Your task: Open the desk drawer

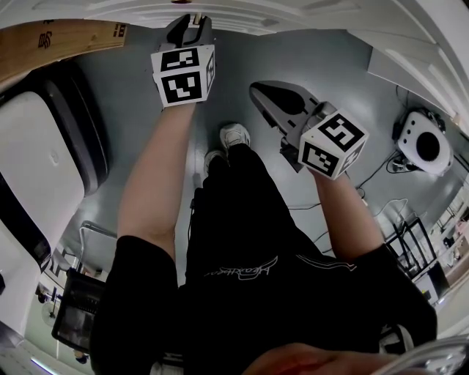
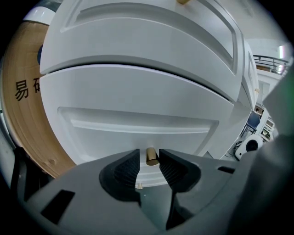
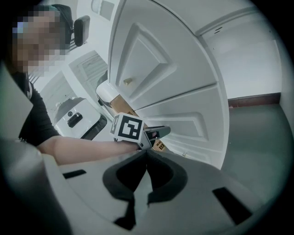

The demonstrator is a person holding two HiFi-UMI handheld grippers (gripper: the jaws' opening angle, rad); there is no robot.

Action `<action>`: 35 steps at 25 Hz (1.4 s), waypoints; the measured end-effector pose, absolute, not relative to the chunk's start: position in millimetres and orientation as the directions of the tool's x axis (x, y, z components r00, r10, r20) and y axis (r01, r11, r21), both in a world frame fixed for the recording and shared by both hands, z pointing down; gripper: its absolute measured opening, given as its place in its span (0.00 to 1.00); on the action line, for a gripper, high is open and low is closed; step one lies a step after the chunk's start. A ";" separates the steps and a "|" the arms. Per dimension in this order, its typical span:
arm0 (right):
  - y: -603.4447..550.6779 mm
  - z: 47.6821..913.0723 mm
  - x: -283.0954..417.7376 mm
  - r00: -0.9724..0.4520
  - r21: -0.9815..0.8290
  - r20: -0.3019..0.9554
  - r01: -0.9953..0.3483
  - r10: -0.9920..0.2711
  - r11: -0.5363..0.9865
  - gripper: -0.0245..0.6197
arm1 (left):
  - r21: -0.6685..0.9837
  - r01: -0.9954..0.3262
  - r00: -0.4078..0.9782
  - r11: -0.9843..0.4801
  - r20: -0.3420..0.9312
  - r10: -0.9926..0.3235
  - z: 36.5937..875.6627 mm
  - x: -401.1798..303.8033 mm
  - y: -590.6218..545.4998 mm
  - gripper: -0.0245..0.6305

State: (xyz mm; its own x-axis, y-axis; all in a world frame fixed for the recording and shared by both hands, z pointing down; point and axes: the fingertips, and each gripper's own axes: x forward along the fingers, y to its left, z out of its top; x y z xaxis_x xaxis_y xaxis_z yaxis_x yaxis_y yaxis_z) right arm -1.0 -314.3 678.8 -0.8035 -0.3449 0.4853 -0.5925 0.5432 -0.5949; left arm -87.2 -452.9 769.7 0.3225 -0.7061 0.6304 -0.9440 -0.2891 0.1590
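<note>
The white desk drawer front (image 2: 138, 105) fills the left gripper view, with a small brass knob (image 2: 151, 156) low on its panel. My left gripper (image 2: 149, 159) reaches up to it with the knob between the two dark pads; a thin gap shows on the left side, so the jaws stand open around it. In the head view the left gripper (image 1: 192, 18) is at the top, against the white furniture. My right gripper (image 3: 146, 153) hangs back from the drawer, shut with nothing in it, and sees the left gripper (image 3: 161, 132) at the lower drawer (image 3: 193, 114).
A second drawer (image 2: 138, 36) with its own knob (image 3: 128, 81) sits above. A cardboard box (image 2: 23, 105) stands left of the desk. A white case (image 1: 37, 168) lies at the left, and a round white device (image 1: 423, 143) with cables rests on the grey floor at the right.
</note>
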 end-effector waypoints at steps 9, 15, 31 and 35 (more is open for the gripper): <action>-305.2 672.0 -4.1 -0.817 -0.592 0.473 -0.571 -0.329 0.568 0.05 | 0.136 -0.944 0.315 -0.301 0.637 -0.703 769.5 -82.5 -450.4 0.17; -300.8 675.7 -5.7 -0.815 -0.592 0.478 -0.575 -0.329 0.565 0.05 | 0.145 -0.937 0.334 -0.318 0.636 -0.696 769.3 -82.3 -449.9 0.17; -291.0 665.2 -21.3 -0.831 -0.591 0.471 -0.546 -0.296 0.594 0.05 | 0.146 -0.930 0.346 -0.338 0.660 -0.667 769.8 -84.8 -418.3 0.17; -286.5 660.2 -24.7 -0.838 -0.586 0.466 -0.534 -0.285 0.610 0.05 | 0.151 -0.927 0.353 -0.343 0.658 -0.665 770.6 -86.8 -406.5 0.17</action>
